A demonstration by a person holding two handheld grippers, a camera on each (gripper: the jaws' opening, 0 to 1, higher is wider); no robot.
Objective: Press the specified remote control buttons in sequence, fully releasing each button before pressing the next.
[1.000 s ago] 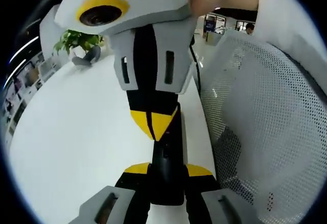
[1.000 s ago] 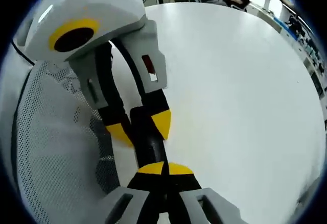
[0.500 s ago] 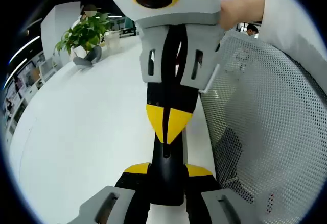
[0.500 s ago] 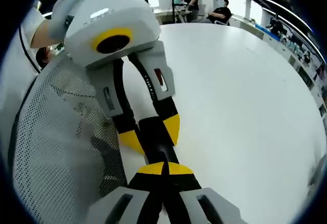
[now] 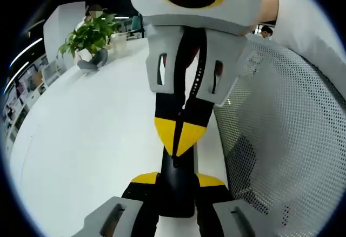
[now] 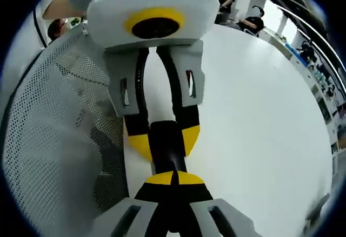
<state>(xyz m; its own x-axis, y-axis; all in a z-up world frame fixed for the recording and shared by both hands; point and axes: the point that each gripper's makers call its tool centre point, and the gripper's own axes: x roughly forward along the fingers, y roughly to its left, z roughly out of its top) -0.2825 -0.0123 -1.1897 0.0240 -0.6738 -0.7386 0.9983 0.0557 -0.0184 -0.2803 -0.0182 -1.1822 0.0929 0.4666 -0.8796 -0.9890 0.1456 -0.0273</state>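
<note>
Both grippers work one black remote [image 5: 175, 185]: the left gripper [image 5: 177, 178] pinches its near end to steady it, while the right gripper [image 5: 178, 140], tips pressed together, bears down on its face, likely pressing a button. Beyond, white table [image 5: 81, 140], mesh chair [image 5: 281, 140] and potted plant [image 5: 86, 40].

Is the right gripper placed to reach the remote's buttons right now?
Probably yes: the right gripper, jaws shut, sits over the remote, which the left gripper clamps. Nothing lies between.
</note>
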